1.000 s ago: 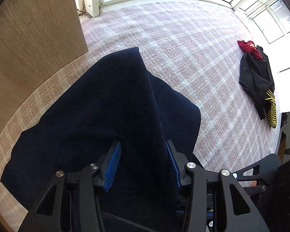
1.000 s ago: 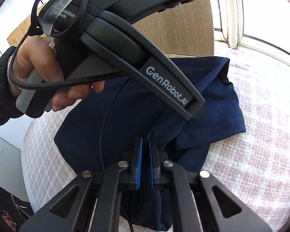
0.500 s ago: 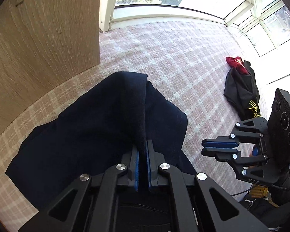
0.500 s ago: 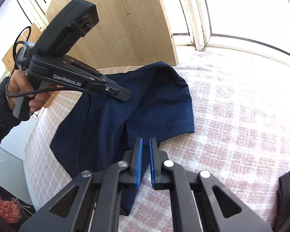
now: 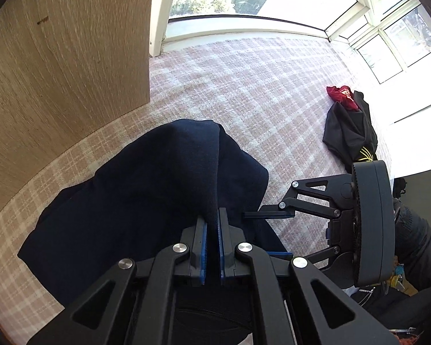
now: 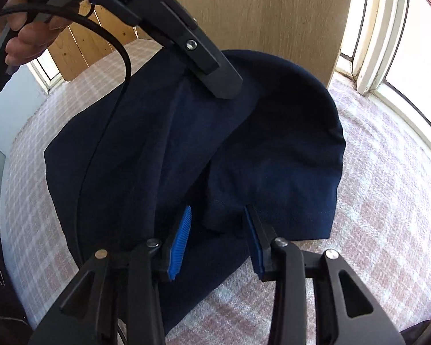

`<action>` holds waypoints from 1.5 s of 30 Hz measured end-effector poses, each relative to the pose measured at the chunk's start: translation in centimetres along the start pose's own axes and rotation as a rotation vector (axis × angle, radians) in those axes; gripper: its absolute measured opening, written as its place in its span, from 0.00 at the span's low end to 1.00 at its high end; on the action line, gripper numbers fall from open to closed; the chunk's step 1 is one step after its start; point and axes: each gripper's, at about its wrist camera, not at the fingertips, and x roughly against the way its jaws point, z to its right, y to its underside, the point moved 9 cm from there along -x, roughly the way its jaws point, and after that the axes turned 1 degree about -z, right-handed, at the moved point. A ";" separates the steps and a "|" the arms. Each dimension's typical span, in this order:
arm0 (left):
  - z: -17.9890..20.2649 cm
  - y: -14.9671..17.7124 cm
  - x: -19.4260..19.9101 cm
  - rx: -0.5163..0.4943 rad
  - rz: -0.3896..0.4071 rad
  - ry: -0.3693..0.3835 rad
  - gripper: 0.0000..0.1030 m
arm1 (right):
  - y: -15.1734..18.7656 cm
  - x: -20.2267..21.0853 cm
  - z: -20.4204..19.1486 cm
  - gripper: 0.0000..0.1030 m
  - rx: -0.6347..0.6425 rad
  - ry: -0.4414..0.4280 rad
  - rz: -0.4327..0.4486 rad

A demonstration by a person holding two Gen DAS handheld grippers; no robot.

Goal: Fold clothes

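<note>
A navy blue garment (image 5: 135,201) lies bunched on the pink plaid surface (image 5: 261,92); it also shows in the right wrist view (image 6: 273,149). My left gripper (image 5: 211,221) is shut on a raised fold of the navy garment and lifts it. My right gripper (image 6: 218,215) is open, its blue pads on either side of a hanging edge of the same garment. In the left wrist view the right gripper (image 5: 268,230) sits just right of the cloth, jaws apart.
A pile of black and red clothes (image 5: 350,126) lies at the far right of the surface. A wooden panel (image 5: 66,66) stands at the left, windows (image 5: 244,3) behind. My left gripper's body (image 6: 169,14) crosses above the garment.
My right gripper has opened and moved in over the garment's edge. My left gripper closed on the fold a second ago and stays shut, lifting it.
</note>
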 end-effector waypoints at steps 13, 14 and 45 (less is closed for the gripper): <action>0.1 -0.8 1.6 0.001 0.034 0.028 0.05 | -1.3 2.2 2.9 0.08 -0.277 -0.304 0.053; 0.1 -0.8 1.7 0.003 0.034 0.035 0.05 | -1.4 2.4 2.8 0.08 -0.302 -0.343 0.059; 1.0 -2.0 0.9 0.003 0.047 0.098 0.05 | -1.3 -0.4 9.7 0.09 -0.417 -0.290 0.120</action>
